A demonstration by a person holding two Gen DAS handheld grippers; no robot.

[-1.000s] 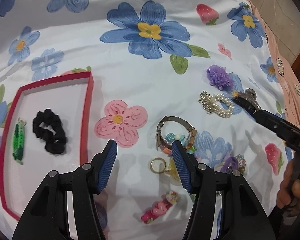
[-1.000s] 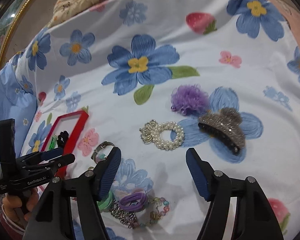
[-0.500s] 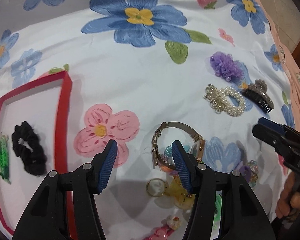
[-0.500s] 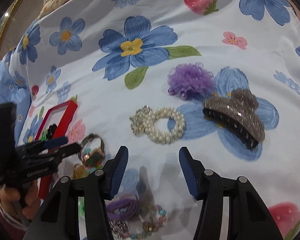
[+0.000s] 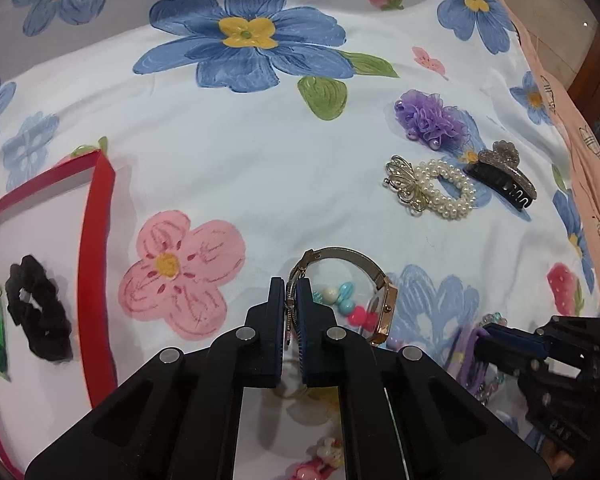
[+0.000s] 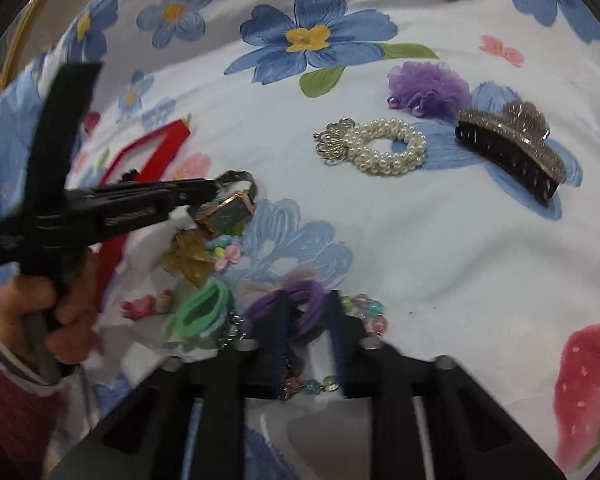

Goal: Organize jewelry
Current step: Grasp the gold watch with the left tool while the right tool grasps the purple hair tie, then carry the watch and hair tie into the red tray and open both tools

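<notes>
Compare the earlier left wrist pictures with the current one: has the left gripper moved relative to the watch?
Yes. The left gripper has moved toward the watch, and its jaws have just been closing, now pinching the watch band.

Both wrist views steeply down, close, sharing watch (image 5: 342, 276)

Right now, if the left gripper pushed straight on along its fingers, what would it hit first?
The left gripper is already shut on the watch band, so that goes first. Beyond it lies bare floral sheet; likely cloth next, though depth is unclear.
</notes>
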